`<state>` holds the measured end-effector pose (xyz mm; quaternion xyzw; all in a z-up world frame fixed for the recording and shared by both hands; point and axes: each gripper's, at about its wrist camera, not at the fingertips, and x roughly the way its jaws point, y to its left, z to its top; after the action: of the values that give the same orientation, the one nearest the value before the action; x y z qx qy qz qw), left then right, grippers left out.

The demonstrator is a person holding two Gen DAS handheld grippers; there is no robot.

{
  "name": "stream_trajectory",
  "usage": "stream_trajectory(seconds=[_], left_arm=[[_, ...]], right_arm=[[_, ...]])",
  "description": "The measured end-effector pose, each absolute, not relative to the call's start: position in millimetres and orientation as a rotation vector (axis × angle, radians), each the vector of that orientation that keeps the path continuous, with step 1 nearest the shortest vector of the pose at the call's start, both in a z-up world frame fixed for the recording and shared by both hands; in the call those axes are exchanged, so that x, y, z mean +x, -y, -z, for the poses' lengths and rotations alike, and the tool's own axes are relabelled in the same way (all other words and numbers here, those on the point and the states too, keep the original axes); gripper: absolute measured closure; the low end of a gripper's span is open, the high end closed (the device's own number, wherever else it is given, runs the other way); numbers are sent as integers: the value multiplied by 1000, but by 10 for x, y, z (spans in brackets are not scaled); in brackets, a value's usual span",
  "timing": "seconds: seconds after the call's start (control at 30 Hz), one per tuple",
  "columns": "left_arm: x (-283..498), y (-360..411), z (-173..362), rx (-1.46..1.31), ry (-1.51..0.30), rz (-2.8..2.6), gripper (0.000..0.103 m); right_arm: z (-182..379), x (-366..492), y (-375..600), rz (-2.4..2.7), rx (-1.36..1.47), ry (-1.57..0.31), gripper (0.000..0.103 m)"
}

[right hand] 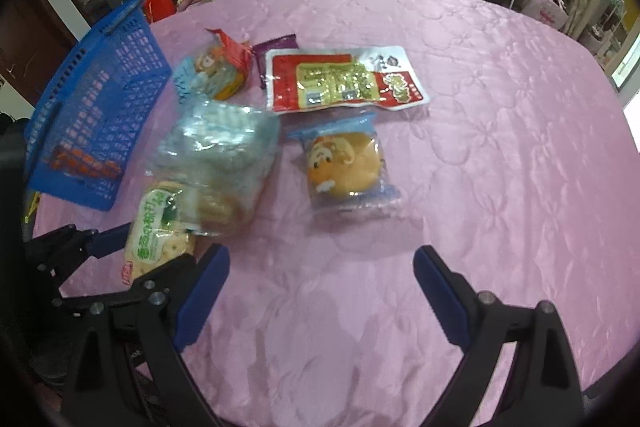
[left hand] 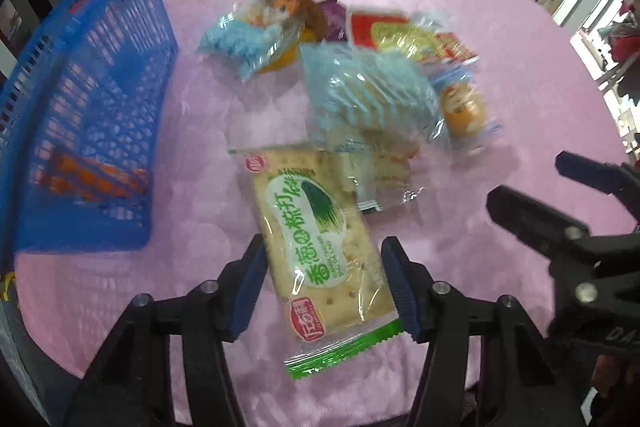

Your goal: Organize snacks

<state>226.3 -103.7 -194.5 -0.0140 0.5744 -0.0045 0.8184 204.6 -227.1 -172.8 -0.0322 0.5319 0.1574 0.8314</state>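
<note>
Where pads flank it, cracker packet (left hand: 320, 247) inside left hand-held gripper (left hand: 324, 287).

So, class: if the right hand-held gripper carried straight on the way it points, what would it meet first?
Probably the bare pink tablecloth; the right hand-held gripper is open and empty, and the bun packet lies further ahead.

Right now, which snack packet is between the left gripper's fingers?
The green-and-white cracker packet. It sits between the left gripper fingers, while the bun packet, the red pouch and the rest lie farther off on the pink cloth.
</note>
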Motion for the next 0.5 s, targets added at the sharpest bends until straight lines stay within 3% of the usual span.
stream_trajectory(seconds=[0.3,0.37,0.5], left_arm=[[1905,828,1533,-73,-1130,40,57],[1861,769,1443,-78,-1116,40,83],[1782,761,1227,-80,-1070,76,95]], right_arm=[[1352,1807,2203,-317,-76,-1064,8],[1268,1755,2180,-316,-82,-1048,8],[1142,1684,2143,-322,-79,-1021,8]])
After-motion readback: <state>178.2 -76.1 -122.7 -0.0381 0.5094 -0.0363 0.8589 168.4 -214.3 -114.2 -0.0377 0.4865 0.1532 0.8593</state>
